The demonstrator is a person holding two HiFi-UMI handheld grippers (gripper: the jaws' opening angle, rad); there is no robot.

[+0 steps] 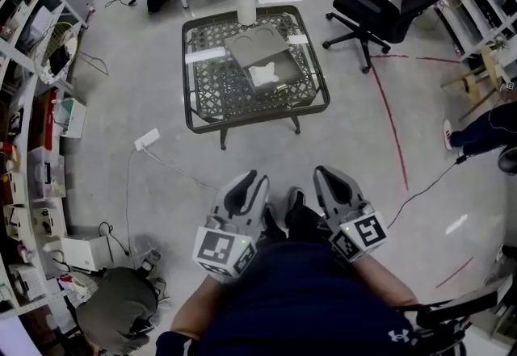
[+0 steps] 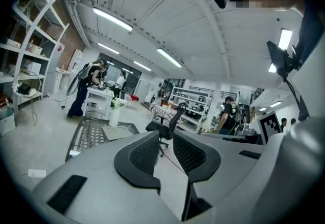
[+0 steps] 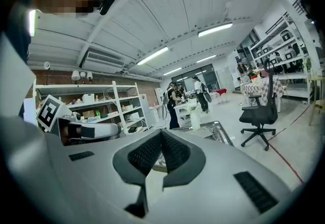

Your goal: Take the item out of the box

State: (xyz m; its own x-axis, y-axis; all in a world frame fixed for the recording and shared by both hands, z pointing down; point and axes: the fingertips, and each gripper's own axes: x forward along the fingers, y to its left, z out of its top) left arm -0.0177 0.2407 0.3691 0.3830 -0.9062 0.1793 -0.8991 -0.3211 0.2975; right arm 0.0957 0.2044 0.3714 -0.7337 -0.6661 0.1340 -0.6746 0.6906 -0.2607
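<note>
White crumpled item (image 1: 262,72) lies at the near end of the flat grey box (image 1: 257,46), which sits mid-top on the dark metal lattice coffee table (image 1: 212,96). White vase with white flowers (image 1: 245,6) stands at the table's far edge. Black office chair (image 1: 380,7) is right of the table. Both grippers are well short of the table's near side. Left gripper (image 2: 166,139): jaws slightly apart, nothing between. Right gripper (image 3: 161,135): jaw tips together, empty.

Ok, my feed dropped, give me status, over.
Left tool slightly open, empty. Right tool shut, empty. Box on table ahead, white item in it. Nothing between tools and table.
</note>
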